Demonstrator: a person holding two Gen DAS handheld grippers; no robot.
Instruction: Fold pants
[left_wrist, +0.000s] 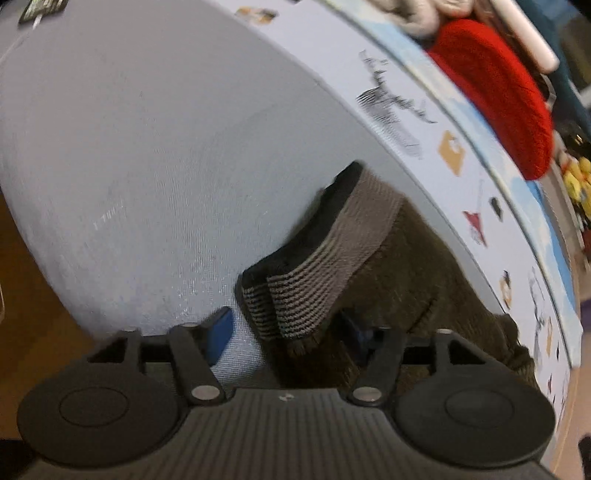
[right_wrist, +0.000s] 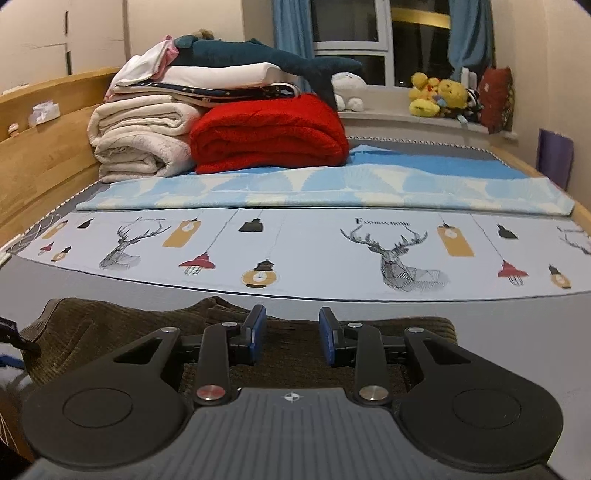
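The pants (left_wrist: 388, 280), brown corduroy with a ribbed striped waistband (left_wrist: 325, 273), lay on the grey sheet of the bed (left_wrist: 129, 166), lower centre to lower right of the left wrist view and along the lower edge of the right wrist view; they looked soft, limp and fairly thick, best taken at the firmer waistband or a seam edge. The left claw (left_wrist: 291, 332), pitched steeply down, stood open astride the waistband end. The right claw (right_wrist: 292, 341) hovered half-open over the cloth, gripping nothing.
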